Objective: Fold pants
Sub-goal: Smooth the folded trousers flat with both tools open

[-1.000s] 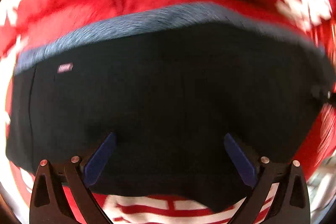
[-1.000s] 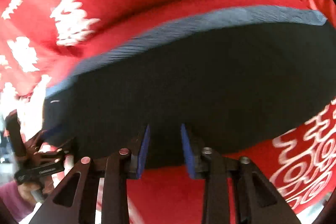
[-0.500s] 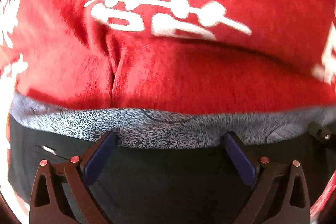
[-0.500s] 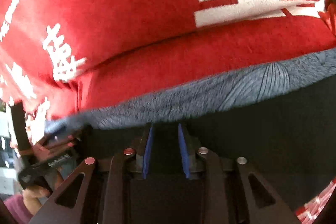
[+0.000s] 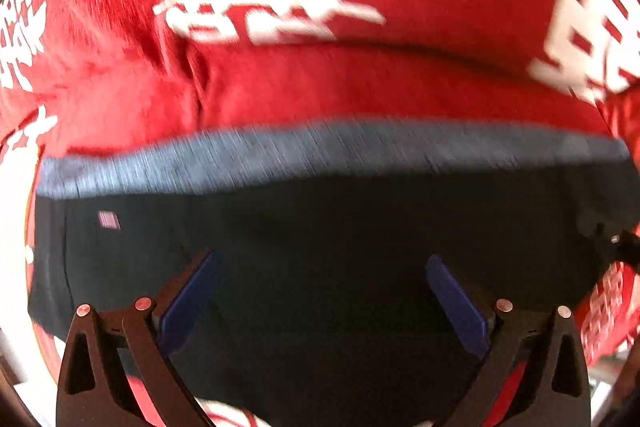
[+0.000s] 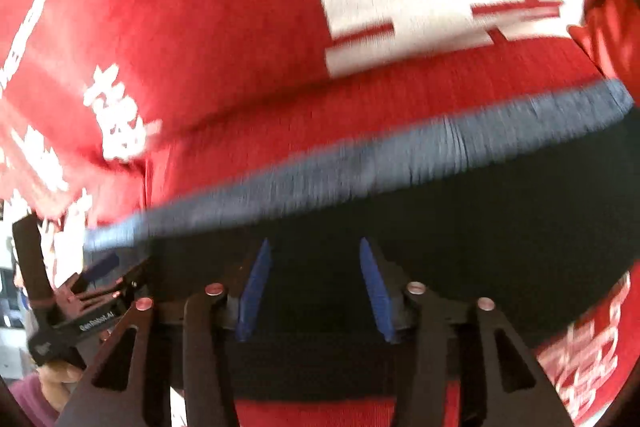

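Black pants blur into shadow; left gripper fingers spread; right gripper fingers opening, gripping nothing.

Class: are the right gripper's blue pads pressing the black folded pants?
Cannot tell. In the right wrist view the right gripper has opening jaws over the black folded pants; blur hides any gap or contact.

Light: bright, even, strong red cast off the cloth.
Shadow: soft dark band along the fold above the grey hem.
Blur: both views smeared; hem streaked, white characters soft-edged.
Sharpest: tongs near the lens.
Edges: fisheye bulge, black corners.
Dark: pants show no detail.
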Demonstrator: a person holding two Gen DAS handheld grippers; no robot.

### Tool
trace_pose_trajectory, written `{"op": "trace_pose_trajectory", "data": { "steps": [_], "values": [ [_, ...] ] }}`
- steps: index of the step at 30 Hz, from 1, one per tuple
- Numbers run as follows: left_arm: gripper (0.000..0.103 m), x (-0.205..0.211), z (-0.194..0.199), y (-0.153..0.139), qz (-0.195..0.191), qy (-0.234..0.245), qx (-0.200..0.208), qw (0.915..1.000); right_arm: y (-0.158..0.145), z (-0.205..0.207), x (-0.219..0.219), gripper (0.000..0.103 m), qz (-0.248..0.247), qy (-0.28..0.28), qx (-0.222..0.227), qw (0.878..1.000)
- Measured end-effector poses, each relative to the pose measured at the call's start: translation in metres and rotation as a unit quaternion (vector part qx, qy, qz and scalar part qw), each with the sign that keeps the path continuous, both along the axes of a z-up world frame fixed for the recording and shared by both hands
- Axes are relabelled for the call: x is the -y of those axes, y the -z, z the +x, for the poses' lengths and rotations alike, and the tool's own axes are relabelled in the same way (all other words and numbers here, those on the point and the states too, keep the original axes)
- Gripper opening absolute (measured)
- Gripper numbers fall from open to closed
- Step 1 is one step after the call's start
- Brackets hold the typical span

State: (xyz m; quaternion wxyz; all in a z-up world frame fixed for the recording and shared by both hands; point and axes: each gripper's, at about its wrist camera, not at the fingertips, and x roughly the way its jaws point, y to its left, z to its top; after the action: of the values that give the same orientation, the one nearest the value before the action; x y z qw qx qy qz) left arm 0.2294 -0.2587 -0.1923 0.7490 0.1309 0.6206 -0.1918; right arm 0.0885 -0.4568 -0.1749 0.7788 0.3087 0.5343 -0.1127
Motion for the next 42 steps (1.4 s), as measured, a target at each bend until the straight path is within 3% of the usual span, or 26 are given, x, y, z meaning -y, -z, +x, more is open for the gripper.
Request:
{"op": "trace_pose_trajectory", "data": {
  "steps": [3, 5, 9, 16, 23, 28, 42],
  "values": [
    [0.103, -0.003, -0.031, 0.023, 0.021, 0.007, -0.028, 0.9994, 0.017, -0.029, -0.016, 0.06, 0.001, 0.016, -0.018, 1.0],
    [0.103, -0.009, -0.037, 0.029, -0.001, -0.021, -0.031, 0.9993, 0.019, -0.04, -0.022, 0.06, -0.021, 0.014, 0.002, 1.0],
    [0.103, -0.011, -0.034, 0.031, -0.004, -0.013, -0.028, 0.9995, 0.018, -0.031, -0.032, 0.08, -0.034, -0.017, 0.007, 0.999],
    [0.103, -0.007, -0.021, 0.036, 0.003, -0.022, -0.031, 0.9993, 0.021, -0.029, -0.014, 0.082, 0.024, 0.015, 0.014, 1.0],
    [0.103, 0.003, -0.048, 0.025, 0.014, -0.028, -0.023, 0.9993, 0.025, -0.042, 0.009, 0.082, 0.085, 0.025, 0.053, 0.995],
    [0.103, 0.016, -0.056, 0.018, 0.039, -0.023, -0.009, 0.9989, 0.024, -0.042, 0.009, 0.084, 0.085, 0.006, 0.053, 0.995],
    [0.103, 0.038, -0.072, 0.006, 0.084, -0.009, 0.029, 0.996, 0.02, -0.071, 0.017, 0.085, 0.13, 0.025, 0.037, 0.991]
  ]
}}
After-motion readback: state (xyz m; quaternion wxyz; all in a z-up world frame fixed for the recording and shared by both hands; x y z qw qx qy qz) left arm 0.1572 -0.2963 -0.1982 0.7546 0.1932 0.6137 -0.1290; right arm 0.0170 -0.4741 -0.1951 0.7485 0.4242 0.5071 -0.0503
